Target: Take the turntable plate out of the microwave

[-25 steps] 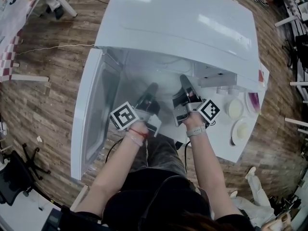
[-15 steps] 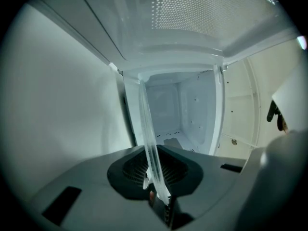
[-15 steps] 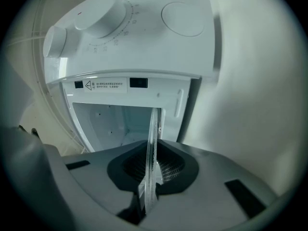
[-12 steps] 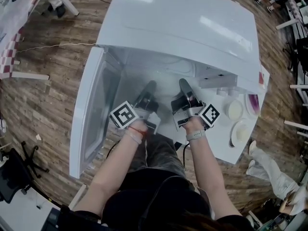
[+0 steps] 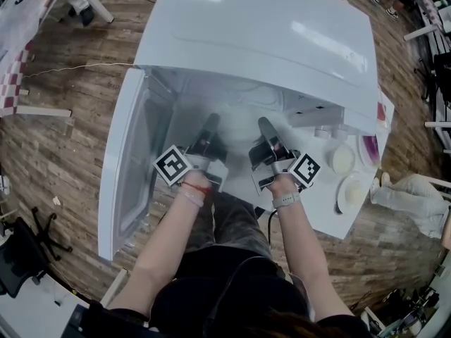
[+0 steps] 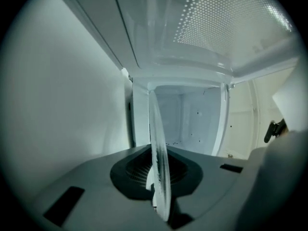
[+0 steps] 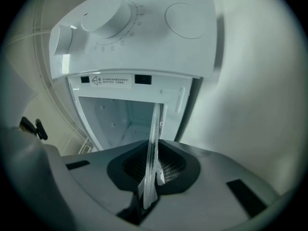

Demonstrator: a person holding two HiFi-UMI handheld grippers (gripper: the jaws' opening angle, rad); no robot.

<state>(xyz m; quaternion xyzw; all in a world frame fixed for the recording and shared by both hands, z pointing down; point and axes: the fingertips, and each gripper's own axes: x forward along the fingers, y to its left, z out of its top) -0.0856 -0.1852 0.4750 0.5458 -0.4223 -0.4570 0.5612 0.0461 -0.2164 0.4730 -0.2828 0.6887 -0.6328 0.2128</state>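
Note:
The white microwave point(image 5: 268, 27) stands with its door point(image 5: 130, 167) swung open to the left. Both grippers reach level into the cavity. The clear glass turntable plate point(image 5: 236, 127) shows faintly between them. In the left gripper view the plate point(image 6: 158, 153) runs edge-on between the jaws, and my left gripper point(image 6: 161, 198) is shut on its rim. In the right gripper view the plate's rim point(image 7: 155, 138) also lies between the jaws, with my right gripper point(image 7: 149, 191) shut on it. Seen from the head, the left gripper point(image 5: 210, 124) and the right gripper point(image 5: 263, 125) hold opposite sides.
The control panel with two round knobs point(image 7: 108, 18) sits right of the cavity; from the head the knobs point(image 5: 344, 159) lie beside my right hand. A person's white sleeve point(image 5: 416, 197) is at the right edge. A black chair base point(image 5: 32, 248) stands on the wooden floor at the lower left.
Both grippers stay in the cavity mouth on the plate; the left one has shifted slightly left. A person's white sleeve has come in at the right edge.

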